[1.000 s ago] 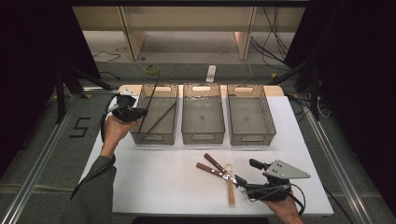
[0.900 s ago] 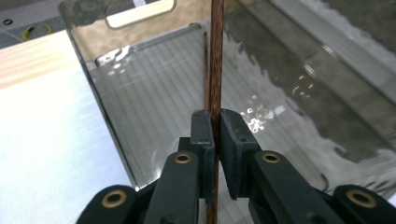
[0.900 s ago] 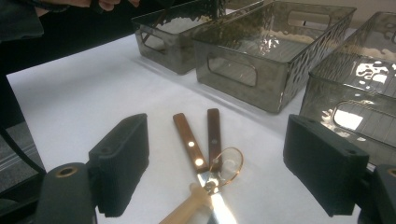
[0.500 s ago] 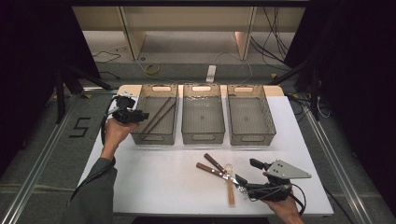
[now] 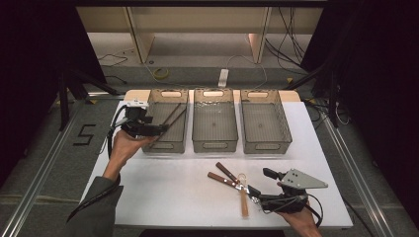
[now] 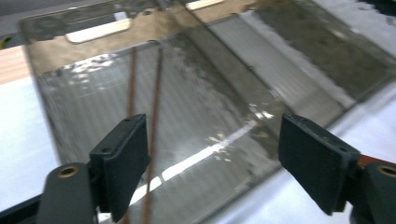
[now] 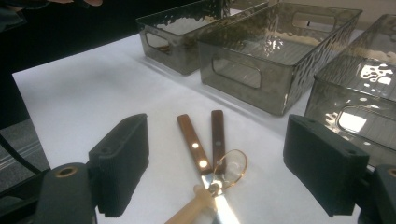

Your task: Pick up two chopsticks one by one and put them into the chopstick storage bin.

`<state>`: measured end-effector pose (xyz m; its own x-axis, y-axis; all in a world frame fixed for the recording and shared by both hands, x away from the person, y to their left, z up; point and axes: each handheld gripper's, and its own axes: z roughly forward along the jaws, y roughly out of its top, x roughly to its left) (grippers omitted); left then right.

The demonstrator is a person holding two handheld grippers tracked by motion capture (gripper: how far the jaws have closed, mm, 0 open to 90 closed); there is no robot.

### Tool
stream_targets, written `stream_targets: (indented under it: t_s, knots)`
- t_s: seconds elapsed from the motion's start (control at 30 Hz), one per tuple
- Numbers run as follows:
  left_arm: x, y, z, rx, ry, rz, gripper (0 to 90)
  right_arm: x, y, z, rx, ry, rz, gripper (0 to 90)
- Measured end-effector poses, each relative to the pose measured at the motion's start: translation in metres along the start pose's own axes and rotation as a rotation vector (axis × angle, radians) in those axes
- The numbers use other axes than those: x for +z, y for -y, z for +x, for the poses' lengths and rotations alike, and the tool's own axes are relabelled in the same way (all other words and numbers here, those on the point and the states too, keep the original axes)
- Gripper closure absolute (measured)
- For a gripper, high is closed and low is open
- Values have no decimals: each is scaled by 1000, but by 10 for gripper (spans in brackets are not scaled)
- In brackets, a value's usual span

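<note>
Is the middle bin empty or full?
Empty. The middle bin shows only its bare bottom, while the left bin holds chopsticks.

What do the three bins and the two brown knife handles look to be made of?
Bins: smoky see-through plastic, probably; rippled glossy walls glint. Knife handles: dark wood, seemingly polished, with pale rivet-like dots.
</note>
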<state>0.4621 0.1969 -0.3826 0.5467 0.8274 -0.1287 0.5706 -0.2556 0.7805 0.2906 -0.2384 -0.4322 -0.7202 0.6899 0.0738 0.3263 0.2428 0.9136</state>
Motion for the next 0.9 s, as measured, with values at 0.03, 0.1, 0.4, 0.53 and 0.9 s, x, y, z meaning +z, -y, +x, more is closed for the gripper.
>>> stream_targets:
  t_s: [0.03,0.1,0.4,0.53,0.9]
  knots:
    - [-1,0,-4,1,8,-8,226,0,0,0,-2,-1,2,232]
    - [-3,1,-11,-1,19,-27,211,1,0,1,-1,-4,6,232]
    - [-14,8,-40,19,76,-113,183,5,-2,0,-10,-4,25,233]
    - [-18,15,-50,38,99,-128,178,8,-5,-1,-16,-1,49,231]
    - [-27,47,-68,32,163,-108,161,26,-17,0,-53,-27,112,256]
